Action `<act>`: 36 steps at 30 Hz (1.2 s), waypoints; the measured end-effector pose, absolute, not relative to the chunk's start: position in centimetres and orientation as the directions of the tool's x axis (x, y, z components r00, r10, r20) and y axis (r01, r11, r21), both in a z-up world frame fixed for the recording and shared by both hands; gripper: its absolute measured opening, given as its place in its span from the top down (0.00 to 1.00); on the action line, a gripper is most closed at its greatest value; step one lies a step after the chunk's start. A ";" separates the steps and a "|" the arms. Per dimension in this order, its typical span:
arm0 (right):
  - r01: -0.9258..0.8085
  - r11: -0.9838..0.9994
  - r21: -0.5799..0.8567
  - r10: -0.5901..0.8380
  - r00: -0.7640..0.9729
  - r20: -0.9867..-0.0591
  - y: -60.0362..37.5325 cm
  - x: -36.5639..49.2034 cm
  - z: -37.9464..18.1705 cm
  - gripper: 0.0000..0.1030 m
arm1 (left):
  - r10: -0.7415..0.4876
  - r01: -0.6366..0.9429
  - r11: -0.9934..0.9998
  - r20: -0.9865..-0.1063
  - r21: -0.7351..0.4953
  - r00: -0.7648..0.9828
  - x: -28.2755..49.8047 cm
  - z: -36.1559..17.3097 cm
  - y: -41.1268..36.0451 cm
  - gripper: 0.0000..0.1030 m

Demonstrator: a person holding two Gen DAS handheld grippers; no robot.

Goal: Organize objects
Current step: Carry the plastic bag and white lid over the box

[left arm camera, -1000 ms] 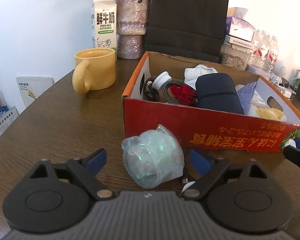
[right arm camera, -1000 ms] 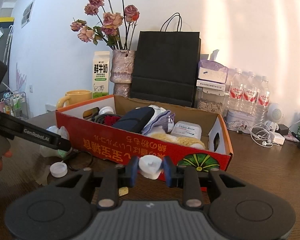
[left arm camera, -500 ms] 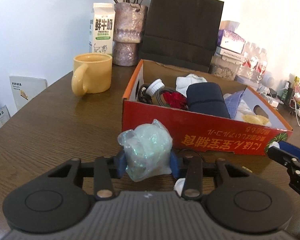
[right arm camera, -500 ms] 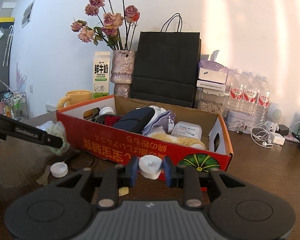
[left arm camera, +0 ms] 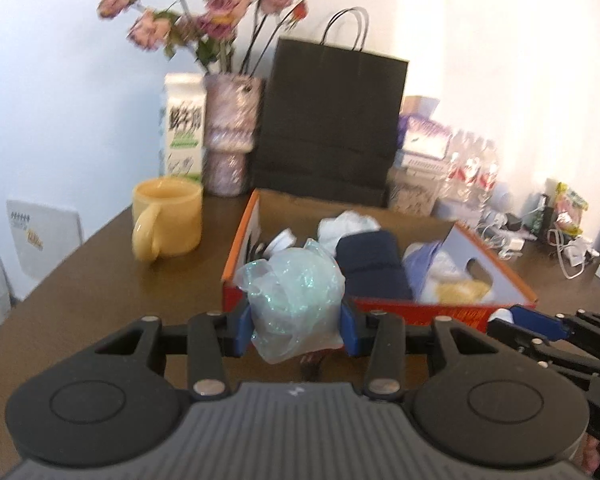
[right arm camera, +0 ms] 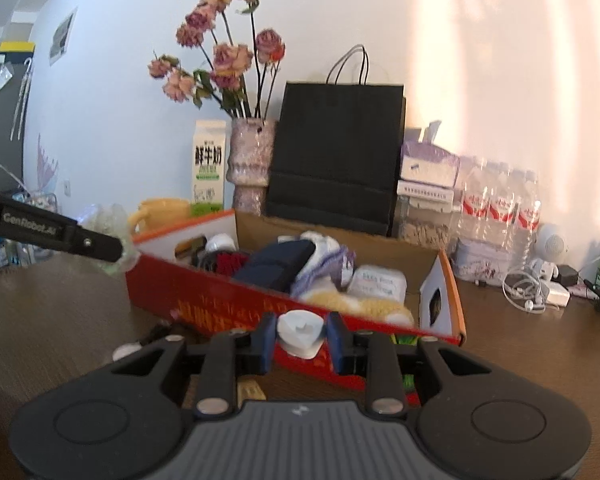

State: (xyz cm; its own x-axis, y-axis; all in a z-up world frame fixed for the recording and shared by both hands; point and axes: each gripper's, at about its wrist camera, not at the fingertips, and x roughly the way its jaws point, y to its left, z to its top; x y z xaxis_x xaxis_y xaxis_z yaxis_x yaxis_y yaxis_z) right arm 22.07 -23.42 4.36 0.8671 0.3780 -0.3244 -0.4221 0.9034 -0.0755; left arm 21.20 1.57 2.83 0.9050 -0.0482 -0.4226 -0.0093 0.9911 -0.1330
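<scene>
**Crumpled bag lifted toward the box: risks from here**

Lifted off the brown wooden table (left arm camera: 80,280) since the earlier frame, the crumpled, translucent pale-green plastic bag (left arm camera: 296,296) is now pinched between the blue pads of the left gripper (left arm camera: 296,326), which were spread wide around it before. It is held in front of the near-left corner of the red-and-orange cardboard box (left arm camera: 452,312), at about 12 o'clock from the gripper.

A small white plastic cap-like piece (right arm camera: 300,330) is clamped in the closed right gripper (right arm camera: 300,338), with the box wall just beyond it at 12 o'clock.

The bag is soft and slippery, so it could be squeezed out of the pads or snagged on the box rim. The yellow ceramic mug (left arm camera: 168,220), at 10 o'clock, could be knocked if the left gripper is swung wide. The two grippers are close and could be bumped together over the box.
</scene>
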 end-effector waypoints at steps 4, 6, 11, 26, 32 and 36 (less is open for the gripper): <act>-0.428 0.901 -0.072 0.390 0.870 -0.301 -22.8 23.1 5.8 0.75 | -0.063 0.014 0.992 -0.391 -0.129 0.918 22.4 4.2 0.9 0.57; -0.429 0.901 -0.069 0.393 0.872 -0.293 -22.5 23.8 6.4 0.75 | -0.071 0.024 0.992 -0.379 -0.127 0.923 23.1 4.6 0.6 0.57; -0.425 0.902 -0.078 0.390 0.877 -0.280 -21.5 25.8 7.6 0.75 | -0.091 0.047 0.991 -0.360 -0.128 0.928 25.0 5.2 -0.2 0.57; -0.360 0.932 -0.028 0.340 0.901 -0.269 -19.8 33.8 7.5 0.75 | -0.084 0.021 0.986 -0.389 -0.164 0.918 32.1 3.7 -0.9 0.57; -0.347 0.938 -0.004 0.332 0.899 -0.285 -19.8 36.2 6.5 0.75 | -0.089 0.021 0.987 -0.428 -0.159 0.899 34.3 2.6 -0.5 0.57; -0.338 0.941 0.004 0.324 0.897 -0.301 -20.1 36.8 6.0 0.74 | -0.092 0.028 0.988 -0.433 -0.152 0.897 34.7 2.4 -0.2 0.54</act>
